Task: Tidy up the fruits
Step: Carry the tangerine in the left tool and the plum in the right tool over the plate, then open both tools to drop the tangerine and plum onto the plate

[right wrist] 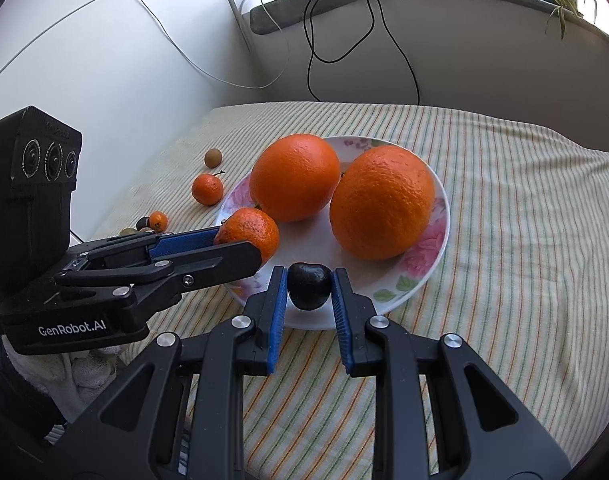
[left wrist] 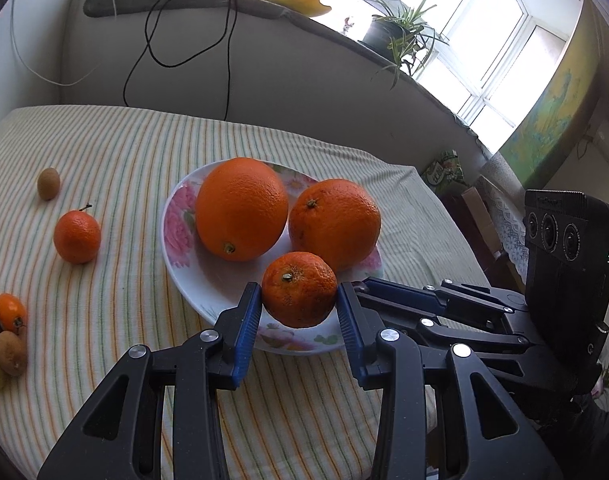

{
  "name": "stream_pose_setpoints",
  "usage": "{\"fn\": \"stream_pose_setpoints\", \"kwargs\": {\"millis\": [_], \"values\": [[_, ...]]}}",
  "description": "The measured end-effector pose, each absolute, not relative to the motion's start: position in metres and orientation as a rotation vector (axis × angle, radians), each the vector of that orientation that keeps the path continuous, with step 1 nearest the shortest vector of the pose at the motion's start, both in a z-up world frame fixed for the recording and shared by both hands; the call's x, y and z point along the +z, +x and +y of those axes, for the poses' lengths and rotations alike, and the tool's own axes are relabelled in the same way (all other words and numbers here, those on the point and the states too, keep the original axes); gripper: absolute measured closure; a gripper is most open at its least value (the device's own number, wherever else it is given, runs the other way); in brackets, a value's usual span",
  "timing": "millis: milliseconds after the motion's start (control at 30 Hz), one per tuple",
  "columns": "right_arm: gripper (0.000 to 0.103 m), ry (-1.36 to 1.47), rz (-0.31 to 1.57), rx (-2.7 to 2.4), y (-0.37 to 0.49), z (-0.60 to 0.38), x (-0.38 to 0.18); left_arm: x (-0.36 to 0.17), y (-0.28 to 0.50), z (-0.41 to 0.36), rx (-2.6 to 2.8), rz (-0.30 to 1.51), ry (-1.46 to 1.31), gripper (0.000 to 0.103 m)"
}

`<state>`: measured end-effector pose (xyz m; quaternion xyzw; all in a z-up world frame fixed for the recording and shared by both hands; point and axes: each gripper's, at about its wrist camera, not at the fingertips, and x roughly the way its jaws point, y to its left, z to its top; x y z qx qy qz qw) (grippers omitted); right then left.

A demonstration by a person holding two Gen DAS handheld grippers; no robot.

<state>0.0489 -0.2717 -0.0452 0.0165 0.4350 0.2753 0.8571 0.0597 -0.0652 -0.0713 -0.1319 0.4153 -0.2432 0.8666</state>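
desk (right wrist: 504,208): striped cloth over it, carries everything; the cloth likely keeps round fruit from rolling.
plate (left wrist: 176,216): floral, mid-desk, the collection point; sits between both tools so either side can reach it.
big orange (left wrist: 240,208): on the plate toward the back, touching its neighbour; placed deep, which leaves the near rim free.
second orange (left wrist: 334,224): on the plate just beside the first, same logic.
left tool (left wrist: 300,300): blue pads clamped on a mandarin (left wrist: 299,289), held over the plate's near rim. can't tell whether it rests on the plate or hangs just above it. grip is across the widest part, stem up, so it shouldn't squirt out.
right tool (right wrist: 309,288): pads pressed on a dark plum-like fruit (right wrist: 309,286), also over the near rim of the plate, right of the left tool. narrow span because the fruit is small.
loose mandarin (left wrist: 77,236): on the cloth left of the plate, stem attached, not yet collected.
small brown fruit (left wrist: 48,183): further back-left, alone on the cloth, well apart from the plate.
small fruit cluster (left wrist: 4,336): far-left edge of the desk; a tiny orange one, a dark one, a brown one and a pale green one, bunched and touching.
state guess: both tools mid-drop at the plate; large fruit done, small stuff pending.
risk: releasing against the oranges could nudge them; the rim slot is tight.
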Motion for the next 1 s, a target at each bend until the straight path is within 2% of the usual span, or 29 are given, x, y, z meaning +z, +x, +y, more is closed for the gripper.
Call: {"fn": "stream_pose_setpoints", "kwargs": {"millis": [33,100,367,400,433,500,1000], "values": [[0.079,0.034,0.914,0.579,0.049,-0.272,-0.045,-0.072,0.061,-0.065,-0.509,0.878,-0.277,0.064],[0.080,0.032,0.915,0.580,0.049,-0.271,-0.046,-0.072,0.061,-0.065,-0.502,0.878,-0.285,0.051],[0.078,0.018,0.910,0.559,0.050,-0.268,-0.048,-0.068,0.059,-0.061,-0.484,0.861,-0.284,0.050],[0.068,0.015,0.911,0.551,0.050,-0.268,-0.048,-0.068,0.058,-0.061,-0.482,0.859,-0.284,0.050],[0.050,0.015,0.908,0.544,0.051,-0.269,-0.048,-0.068,0.058,-0.059,-0.480,0.857,-0.284,0.050],[0.036,0.017,0.888,0.526,0.049,-0.272,-0.047,-0.068,0.056,-0.058,-0.476,0.854,-0.284,0.050],[0.035,0.005,0.873,0.523,0.045,-0.268,-0.040,-0.065,0.052,-0.049,-0.460,0.834,-0.298,0.050]]}}
